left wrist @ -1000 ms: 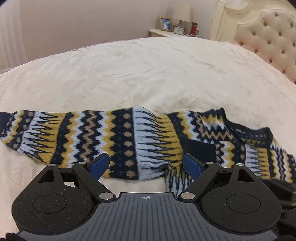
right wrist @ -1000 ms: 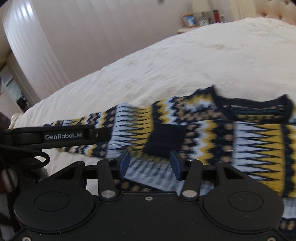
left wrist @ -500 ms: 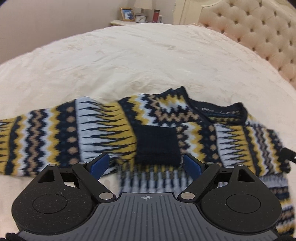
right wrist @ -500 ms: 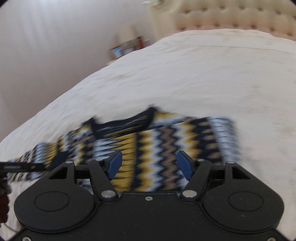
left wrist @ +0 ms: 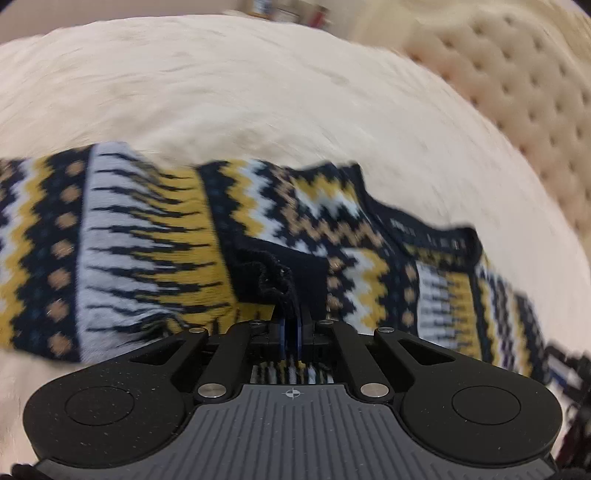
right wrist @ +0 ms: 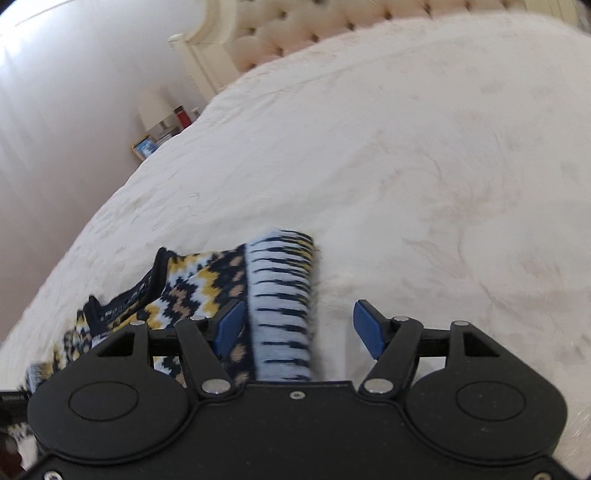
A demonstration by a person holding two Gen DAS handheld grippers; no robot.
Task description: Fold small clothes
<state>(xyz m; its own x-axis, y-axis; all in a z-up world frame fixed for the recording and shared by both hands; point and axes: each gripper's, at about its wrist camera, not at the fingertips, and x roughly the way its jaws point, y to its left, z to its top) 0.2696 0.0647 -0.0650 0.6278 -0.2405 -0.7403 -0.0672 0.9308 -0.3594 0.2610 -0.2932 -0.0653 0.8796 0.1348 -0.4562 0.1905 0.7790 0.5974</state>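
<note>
A small knitted sweater [left wrist: 155,236] with navy, yellow, white and tan zigzag bands lies spread across the cream bedspread [left wrist: 229,96]. My left gripper [left wrist: 290,332] is shut on the sweater's navy cuff [left wrist: 273,273], which bunches up between the blue pads. In the right wrist view the sweater's right end [right wrist: 280,295] runs under my right gripper [right wrist: 301,328], which is open with its jaws wide above the white-and-navy striped band. The navy neckline [right wrist: 125,295] shows to its left.
A tufted cream headboard [left wrist: 524,122] stands at the right of the bed, and shows at the top in the right wrist view [right wrist: 314,26]. A nightstand with a lamp [right wrist: 157,107], a photo frame and a red bottle stands by the wall.
My left gripper has closed on the navy cuff; it was open before. My right gripper has swung right along the sweater to its right end and stays open.
</note>
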